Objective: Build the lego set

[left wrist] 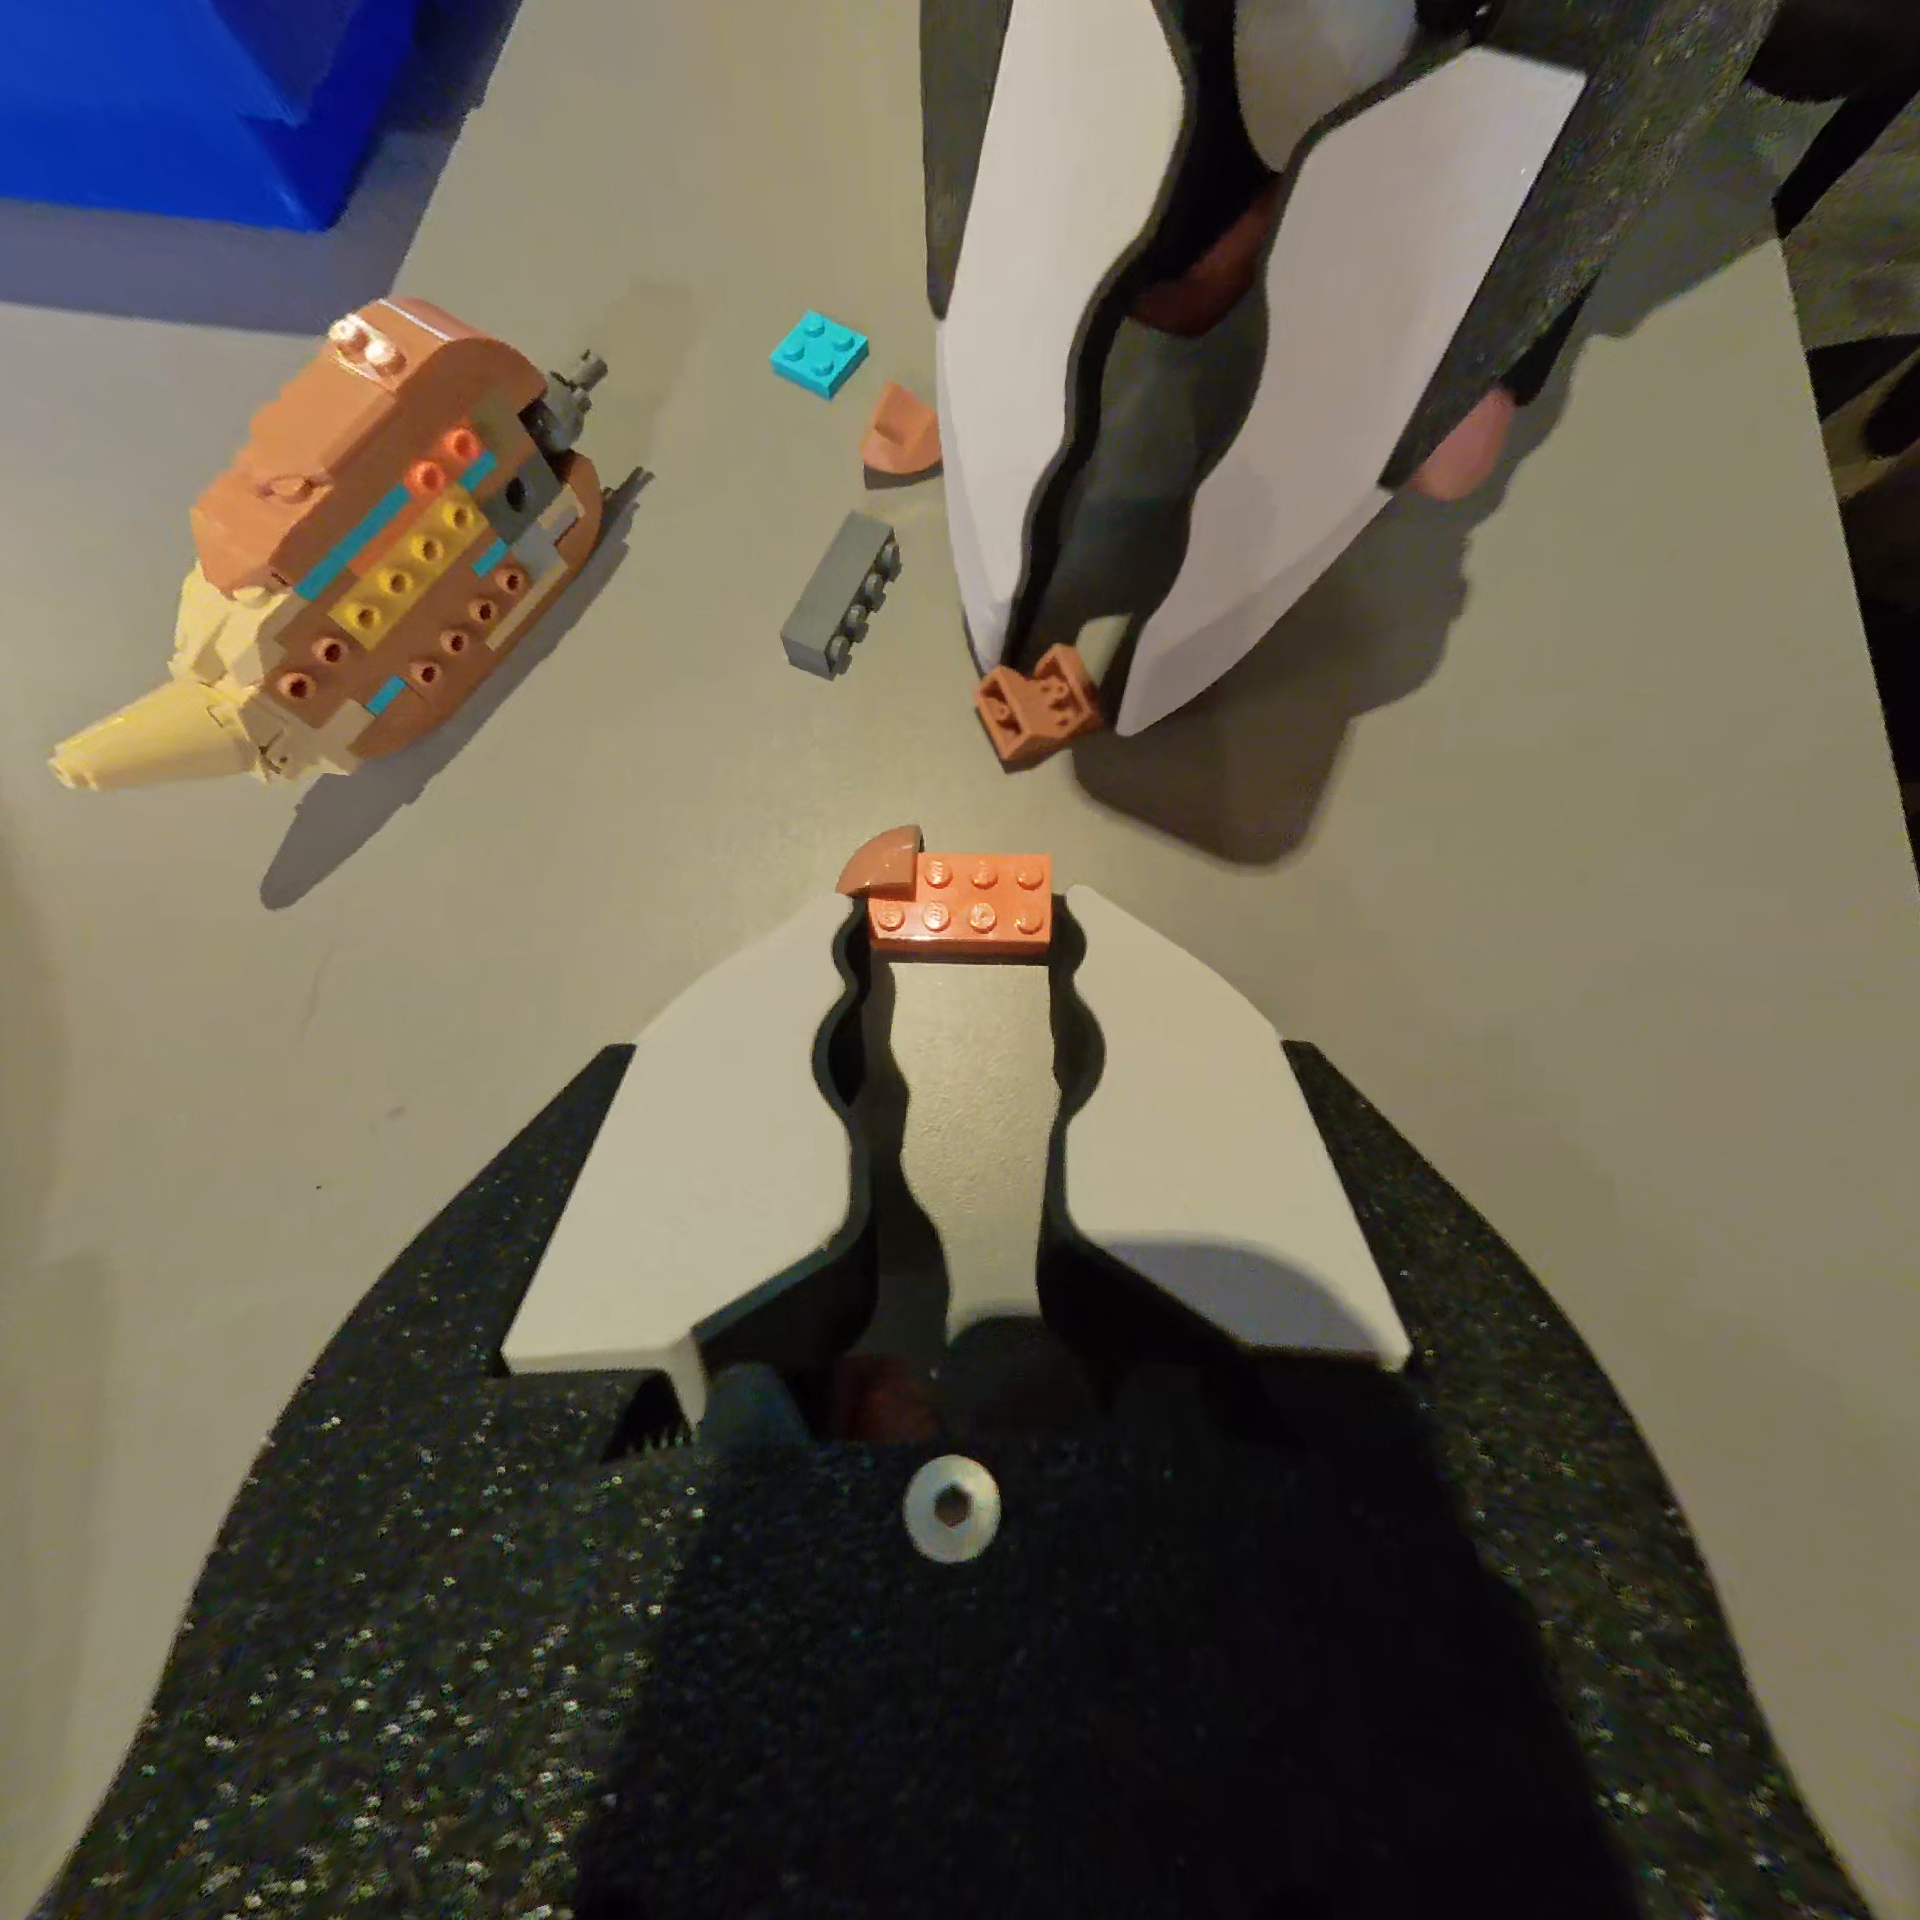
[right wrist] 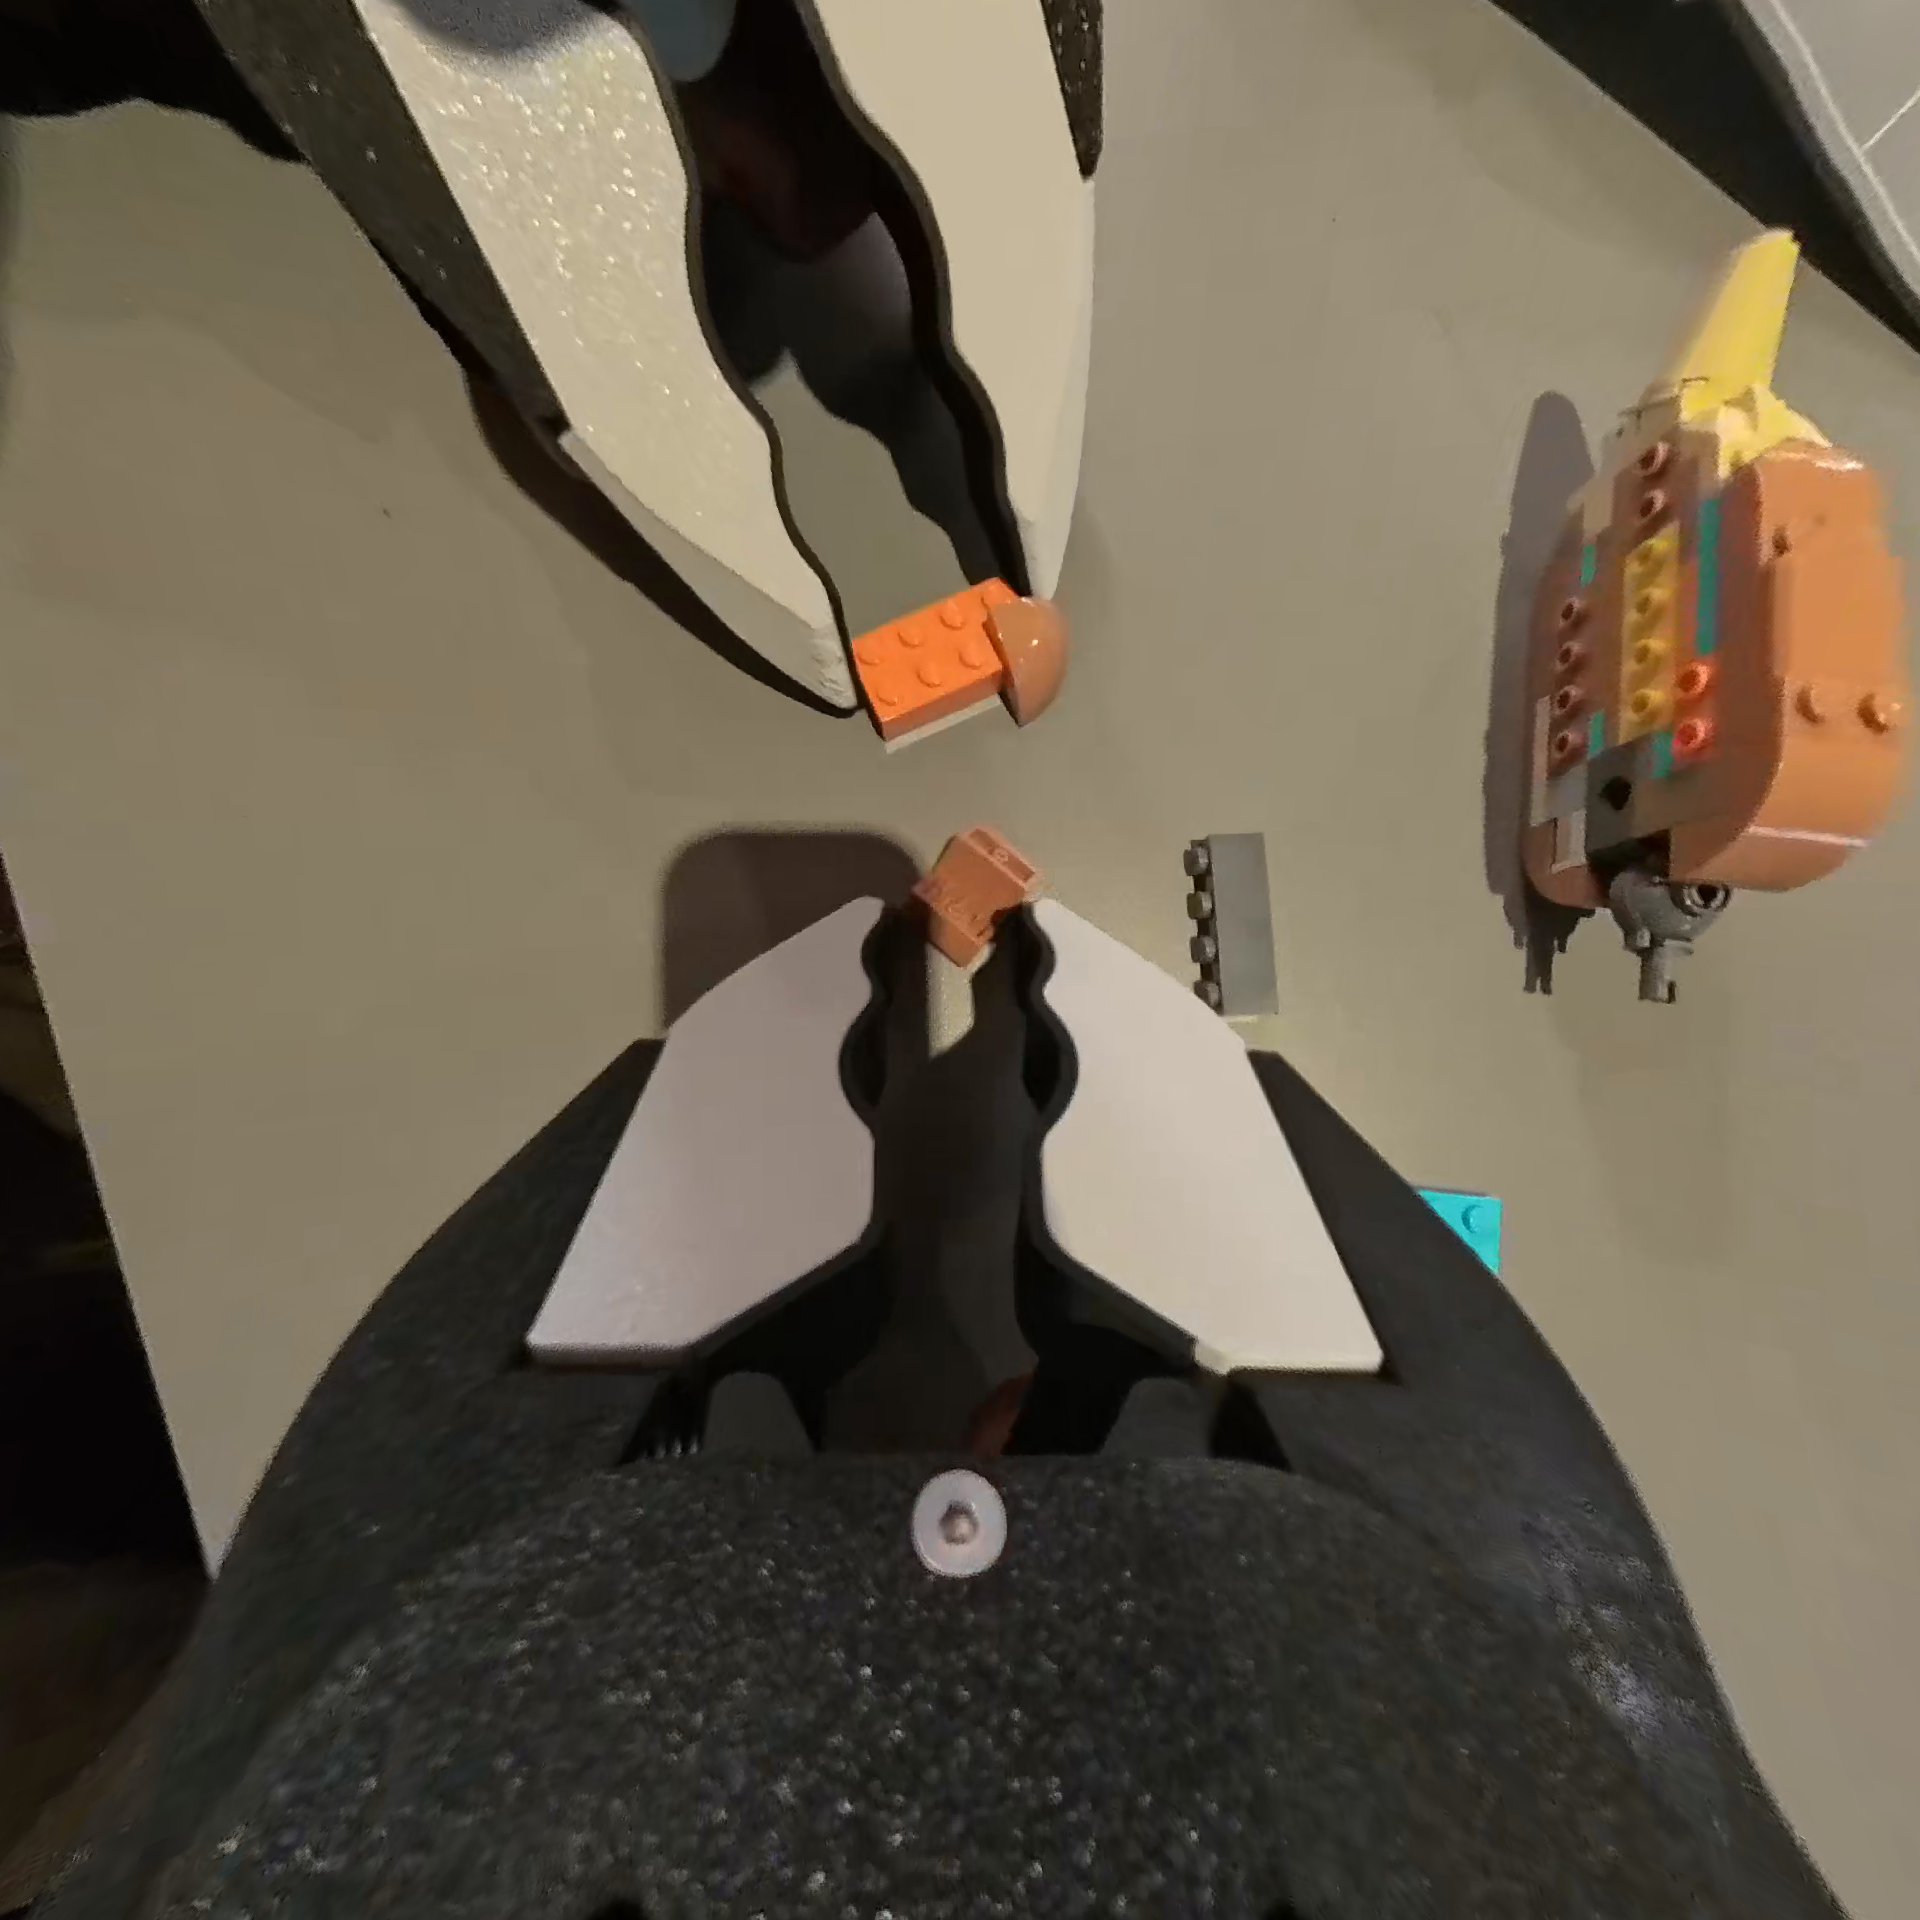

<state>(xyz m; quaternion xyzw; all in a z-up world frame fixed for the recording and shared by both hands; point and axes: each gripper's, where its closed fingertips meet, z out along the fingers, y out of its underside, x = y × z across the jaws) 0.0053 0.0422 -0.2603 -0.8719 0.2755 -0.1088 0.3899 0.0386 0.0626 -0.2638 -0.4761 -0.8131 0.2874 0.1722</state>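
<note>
Jaws of left gripper (left wrist: 961, 925) pinch orange plate (left wrist: 961, 902); right gripper (right wrist: 961, 914) pinches brown bracket (right wrist: 971, 896).

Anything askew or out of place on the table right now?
The small brown brick sits cocked at an angle in the right hand-held gripper. The partly built model lies on its side; loose bricks are scattered, none visibly damaged.

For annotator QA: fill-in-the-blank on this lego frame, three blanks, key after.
1. The left hand-held gripper holds an orange ____ carrying a rounded brown piece.
2. The right hand-held gripper pinches a small ____ bracket piece.
3. The loose grey brick lies on the ____.

Missing: plate; brown; table
</note>
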